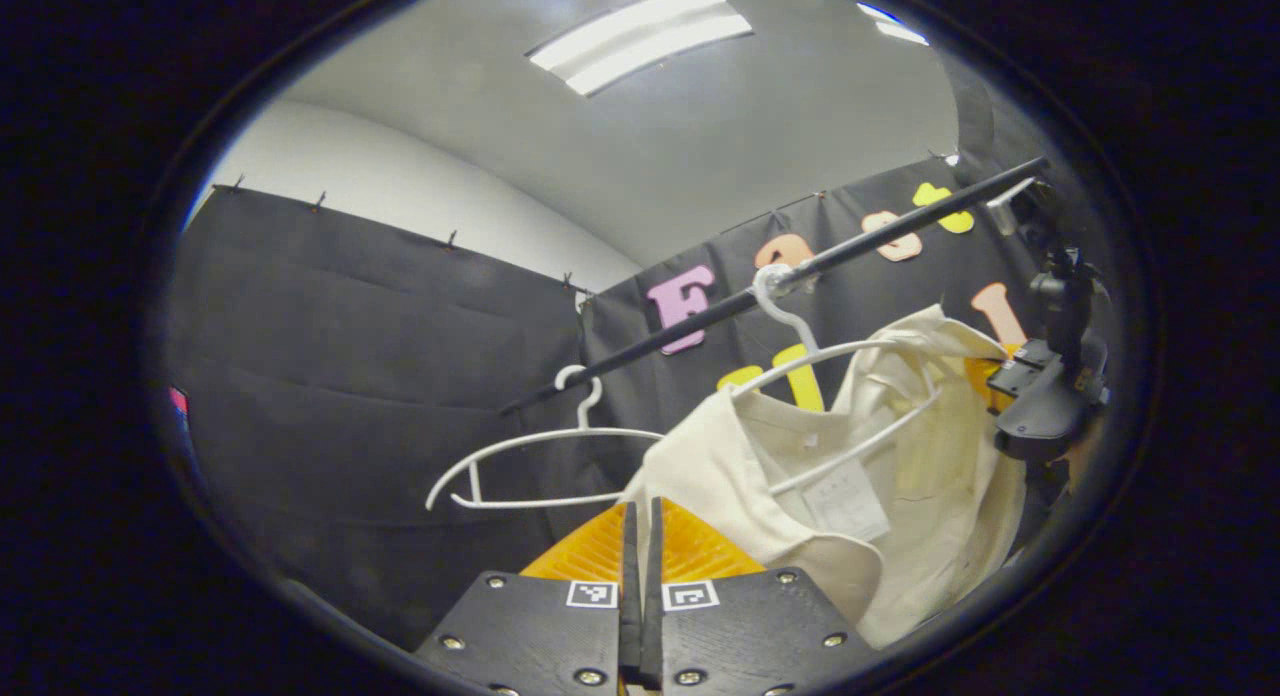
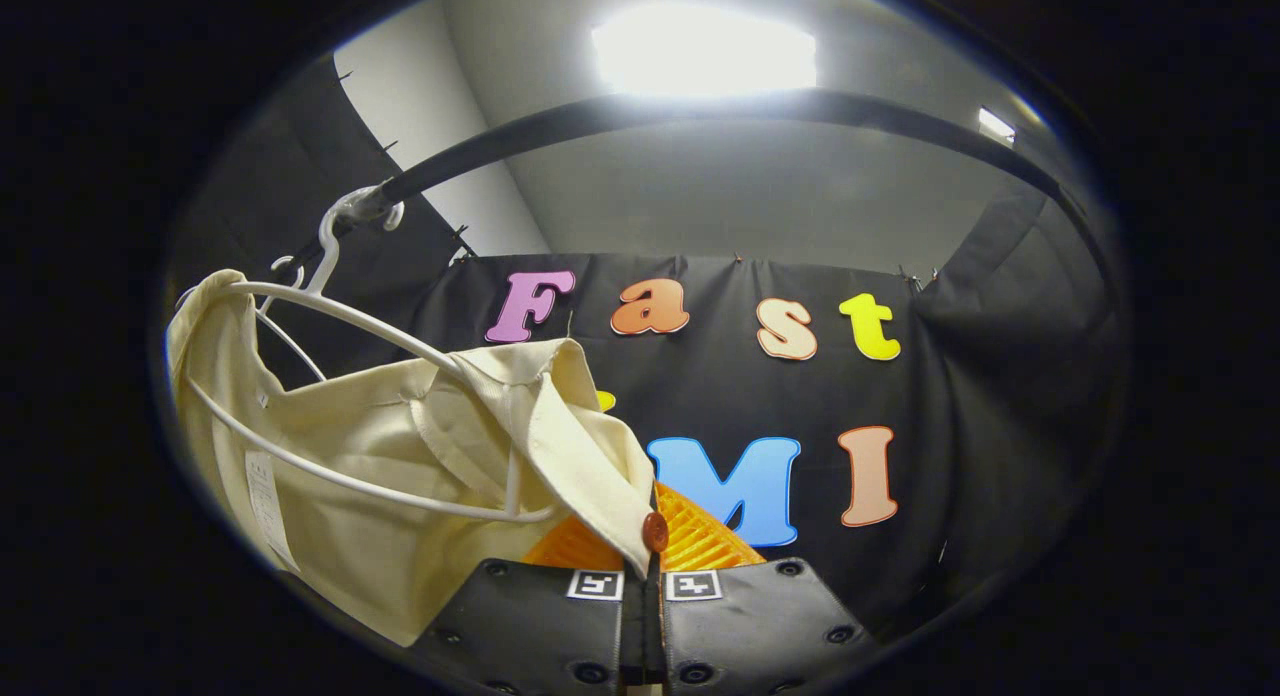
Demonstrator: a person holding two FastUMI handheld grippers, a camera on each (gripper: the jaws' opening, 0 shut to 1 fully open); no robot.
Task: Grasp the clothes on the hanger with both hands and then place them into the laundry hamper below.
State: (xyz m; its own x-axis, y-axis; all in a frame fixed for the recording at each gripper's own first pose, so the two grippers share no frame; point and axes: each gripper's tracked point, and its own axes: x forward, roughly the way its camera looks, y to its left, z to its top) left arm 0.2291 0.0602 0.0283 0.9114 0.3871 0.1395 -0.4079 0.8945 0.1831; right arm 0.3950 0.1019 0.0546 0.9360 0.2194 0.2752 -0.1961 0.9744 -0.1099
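Booth, at the rail | my left gripper [image 1: 640, 536] pinches the cream cotton shirt [image 1: 900, 476] at one shoulder, my right gripper [image 2: 645, 556] its buttoned front edge | shirt hangs on the white wire hanger [image 2: 350, 326] (hooked on the black rail [image 1: 800, 276]), spanning between both.

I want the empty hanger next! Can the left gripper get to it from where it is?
Probably not right away. The left gripper is pinching the cream shirt, so it would have to let go first. The empty hanger hangs beside the shirt, nothing in front of it.
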